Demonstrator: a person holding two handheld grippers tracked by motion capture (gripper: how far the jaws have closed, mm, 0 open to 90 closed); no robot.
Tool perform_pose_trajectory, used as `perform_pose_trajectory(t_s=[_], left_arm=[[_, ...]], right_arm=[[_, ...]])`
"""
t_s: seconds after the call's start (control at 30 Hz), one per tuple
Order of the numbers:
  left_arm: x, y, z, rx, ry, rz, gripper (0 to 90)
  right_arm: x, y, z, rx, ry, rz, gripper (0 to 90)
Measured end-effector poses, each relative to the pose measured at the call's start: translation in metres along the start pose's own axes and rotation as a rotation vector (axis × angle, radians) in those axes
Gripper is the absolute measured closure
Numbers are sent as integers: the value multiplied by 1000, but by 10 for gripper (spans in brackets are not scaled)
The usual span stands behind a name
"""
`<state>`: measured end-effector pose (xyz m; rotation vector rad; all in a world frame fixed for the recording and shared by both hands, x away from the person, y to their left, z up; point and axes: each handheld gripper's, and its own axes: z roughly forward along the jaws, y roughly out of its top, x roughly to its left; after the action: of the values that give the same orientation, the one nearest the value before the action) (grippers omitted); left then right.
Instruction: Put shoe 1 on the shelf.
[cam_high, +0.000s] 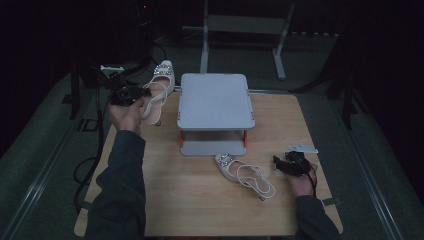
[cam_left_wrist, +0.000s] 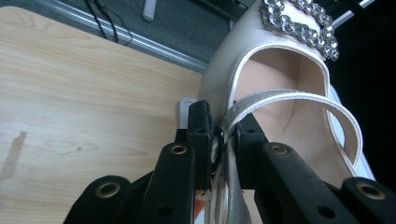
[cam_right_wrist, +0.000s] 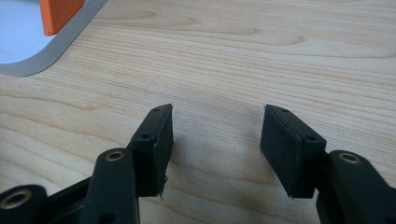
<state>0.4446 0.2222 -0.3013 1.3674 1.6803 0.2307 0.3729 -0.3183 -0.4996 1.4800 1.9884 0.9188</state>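
A cream heeled shoe (cam_high: 159, 90) with a rhinestone buckle is lifted at the table's far left. My left gripper (cam_high: 131, 94) is shut on its strap (cam_left_wrist: 261, 103); the buckle (cam_left_wrist: 301, 23) shows at the top of the left gripper view. A second matching shoe (cam_high: 243, 175) lies on the wooden table (cam_high: 200, 200) in front of the grey two-level stand (cam_high: 215, 100). My right gripper (cam_high: 287, 164) rests low at the right, just right of that shoe. In the right gripper view it (cam_right_wrist: 215, 140) stands open over bare wood, with nothing between its pads (cam_right_wrist: 159, 140).
The stand's lower shelf (cam_high: 212, 148) has orange posts, and its grey corner (cam_right_wrist: 51, 51) is near my right gripper. Cables (cam_high: 87, 165) hang off the left edge. A metal frame (cam_high: 245, 30) stands beyond the table on the dark floor.
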Motion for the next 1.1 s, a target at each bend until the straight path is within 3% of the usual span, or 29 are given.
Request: perform_pose_trajectory(t_s=[0.67,0.8,1.1], left_arm=[[-70,13,31,34,-35,-17,812],[-79,11,40,33,-29,-46,811],[-93,4,56,44,2,-70,807]], right_arm=[[-1,0,0,1,2,-1,437],[-1,0,0,1,3,-1,437],[-1,0,0,1,3,-1,437]])
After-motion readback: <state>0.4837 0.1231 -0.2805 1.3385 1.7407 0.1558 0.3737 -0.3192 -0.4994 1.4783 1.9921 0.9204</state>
